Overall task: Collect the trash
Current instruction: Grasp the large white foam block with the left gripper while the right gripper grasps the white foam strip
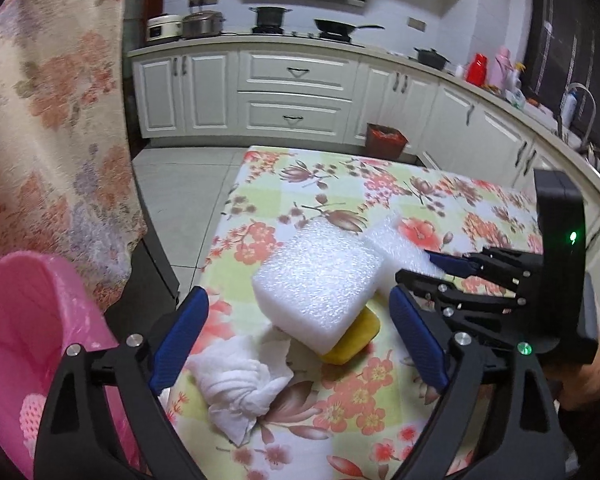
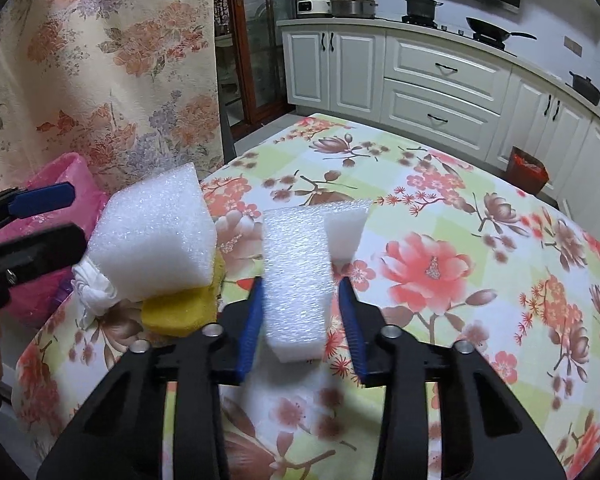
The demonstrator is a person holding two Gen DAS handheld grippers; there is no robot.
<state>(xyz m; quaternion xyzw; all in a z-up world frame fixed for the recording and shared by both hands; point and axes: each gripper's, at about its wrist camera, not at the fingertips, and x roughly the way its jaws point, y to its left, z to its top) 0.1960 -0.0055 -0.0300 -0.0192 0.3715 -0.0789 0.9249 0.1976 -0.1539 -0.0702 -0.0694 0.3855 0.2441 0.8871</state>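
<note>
Kitchen, white cabinets behind, table (image 2: 480, 280) under floral cloth. Pink bin (image 1: 28, 320) at the table's left edge, lined with a pink bag.

Step in hand, by the look of it: grabbing foam scrap. Right gripper (image 2: 304, 312) straddles foam strip (image 2: 296, 276), jaws apart, left pad touching or nearly touching the strip, a gap visible on the right side. Not clamped yet.

Left gripper (image 1: 300, 340) wide open, hovering over the pile: foam block (image 1: 320, 284) leaning on sponge (image 1: 352, 340), tissue wad (image 1: 236, 384) just beside, nearest the bin. Nothing held.

Next move, probably: close right jaws on the strip, lift, carry across the pile to the bin. Needs clearance over the block and around the left gripper, which sits between strip and bin. Alternatively left takes the tissue first, being closest.

Strip: white polyethylene foam, L-shaped, one end turned up, lying flat on the cloth near the table centre. Likely light and squashy; firm squeeze fine, slip risk low. Block same material, thicker. Sponge yellow, partly hidden under the block.
</note>
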